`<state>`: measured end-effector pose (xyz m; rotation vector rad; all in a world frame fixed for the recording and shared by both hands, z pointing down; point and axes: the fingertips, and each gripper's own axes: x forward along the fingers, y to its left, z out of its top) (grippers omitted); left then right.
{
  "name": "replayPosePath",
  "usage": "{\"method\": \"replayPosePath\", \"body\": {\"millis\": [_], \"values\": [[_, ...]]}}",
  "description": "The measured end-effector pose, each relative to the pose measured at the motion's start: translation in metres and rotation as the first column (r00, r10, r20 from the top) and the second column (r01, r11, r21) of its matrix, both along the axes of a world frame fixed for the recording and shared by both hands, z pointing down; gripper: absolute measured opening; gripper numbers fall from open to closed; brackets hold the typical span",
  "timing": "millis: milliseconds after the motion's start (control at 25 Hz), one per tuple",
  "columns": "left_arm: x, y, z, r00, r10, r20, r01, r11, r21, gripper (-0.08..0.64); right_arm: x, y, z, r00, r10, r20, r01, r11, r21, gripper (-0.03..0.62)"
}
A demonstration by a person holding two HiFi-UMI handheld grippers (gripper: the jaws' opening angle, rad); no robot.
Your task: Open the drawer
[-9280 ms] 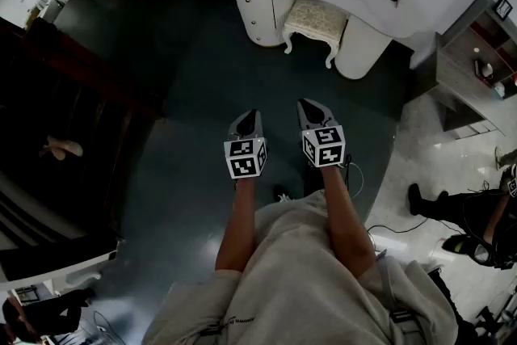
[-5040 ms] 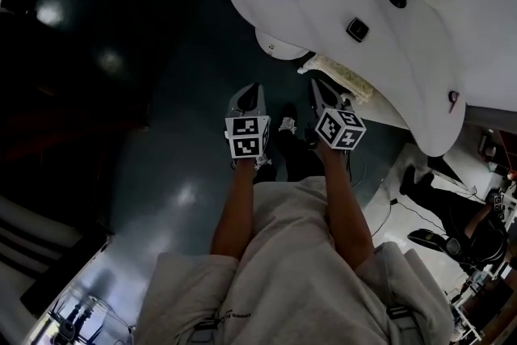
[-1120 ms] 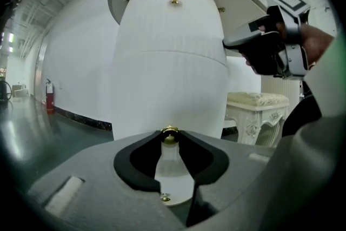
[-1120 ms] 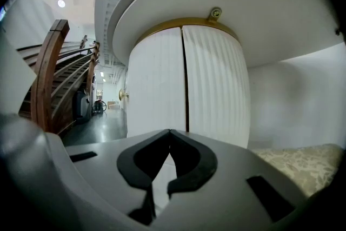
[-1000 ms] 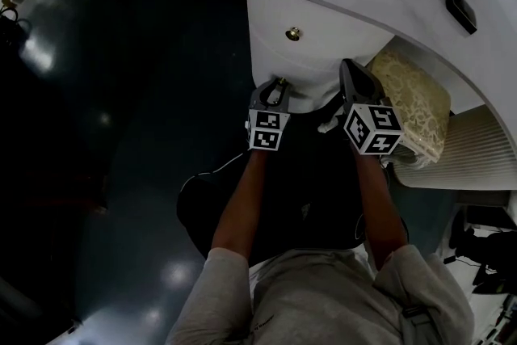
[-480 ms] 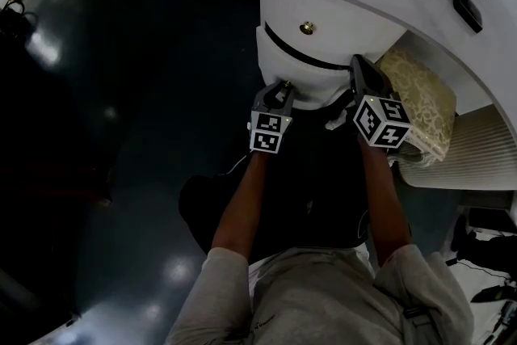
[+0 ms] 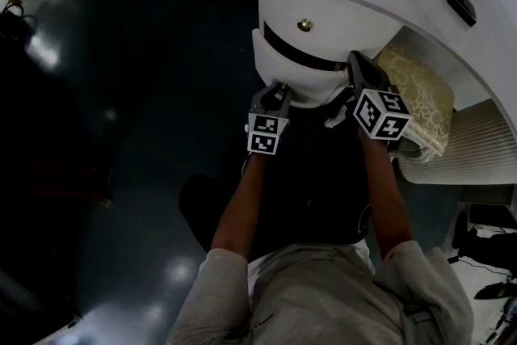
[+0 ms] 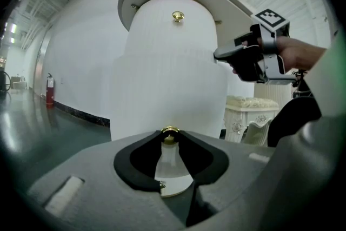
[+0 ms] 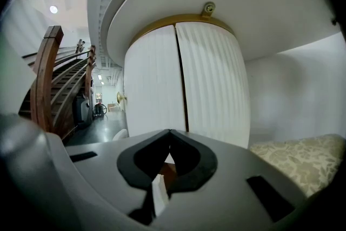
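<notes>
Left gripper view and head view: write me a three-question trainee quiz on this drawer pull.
1. True or false: the left claw is closed on the small gold knob of the white rounded drawer.
2. The right claw is: A) wide open; B) closed with nothing gripped; C) closed on a knob.
3. Fill in: the dark gap above the drawer shows it is partly ____.
Key: 1 true; 2 B; 3 open.
</notes>
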<state>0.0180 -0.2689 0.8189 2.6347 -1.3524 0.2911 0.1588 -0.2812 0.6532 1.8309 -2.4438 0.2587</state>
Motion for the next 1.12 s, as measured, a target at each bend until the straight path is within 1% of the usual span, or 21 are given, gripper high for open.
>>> {"method": "replayPosePath", "body": {"millis": [200,360,640,800,1120], "values": [[-0.006,0.009,0.000,1.000,-0.009,-0.004,0.009,1.000,0.000,0.106,0.000,0.000,-0.001,1.000,-0.013,0.028,0.013,1.000,-0.001,0.015],[-0.011,0.017,0.000,1.000,-0.013,-0.015,0.013,1.000,0.000,0.106,0.000,0.000,-0.001,0.999,-0.025,0.028,0.025,1.000,0.004,0.015],[-0.019,0.029,0.000,1.000,-0.010,0.003,0.010,1.000,-0.001,0.106,0.001,-0.001,0.000,0.999,-0.027,0.044,0.027,0.999,0.017,0.015],[-0.022,0.037,0.000,1.000,-0.010,-0.009,0.010,1.000,-0.001,0.106,0.003,-0.002,0.000,0.998,-0.033,0.059,0.032,0.999,0.017,0.015],[-0.030,0.051,0.002,1.000,-0.017,-0.004,0.017,1.000,0.004,0.106,0.003,-0.002,0.001,0.997,-0.040,0.061,0.039,0.999,0.028,0.015]]}}
